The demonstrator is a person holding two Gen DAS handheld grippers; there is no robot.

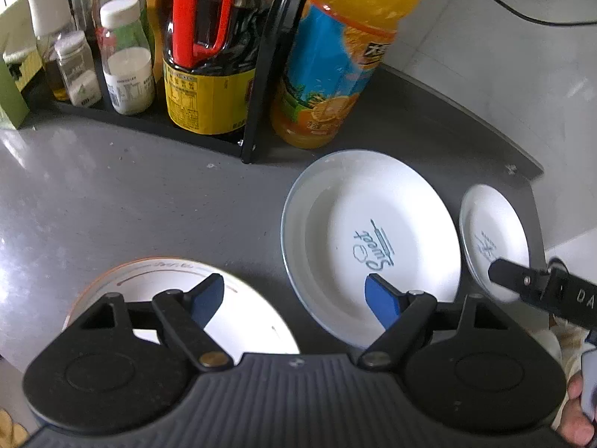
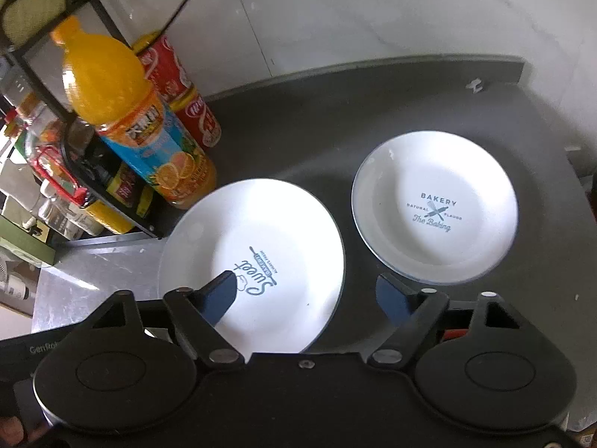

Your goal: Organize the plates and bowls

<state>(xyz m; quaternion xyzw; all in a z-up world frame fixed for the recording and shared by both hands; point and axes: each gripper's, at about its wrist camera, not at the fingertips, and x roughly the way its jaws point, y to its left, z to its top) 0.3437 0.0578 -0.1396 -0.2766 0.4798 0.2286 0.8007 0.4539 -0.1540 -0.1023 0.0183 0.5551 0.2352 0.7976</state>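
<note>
The "Sweet" plate [image 2: 253, 261] lay in the middle of the dark counter [image 2: 373, 119], and the "Bakery" plate [image 2: 434, 205] sat just beside it, near the counter's far right corner. A bowl with an orange rim [image 1: 175, 298] sat nearer the front edge. Nothing was stacked yet. The right gripper [image 2: 306, 295] hung wide open and empty over the "Sweet" plate's rim. The left gripper [image 1: 294, 298] was wide open and empty too, between bowl and plate. Next, one probably had to pinch a plate's rim. A juice bottle [image 2: 123, 112] stood close behind.
</note>
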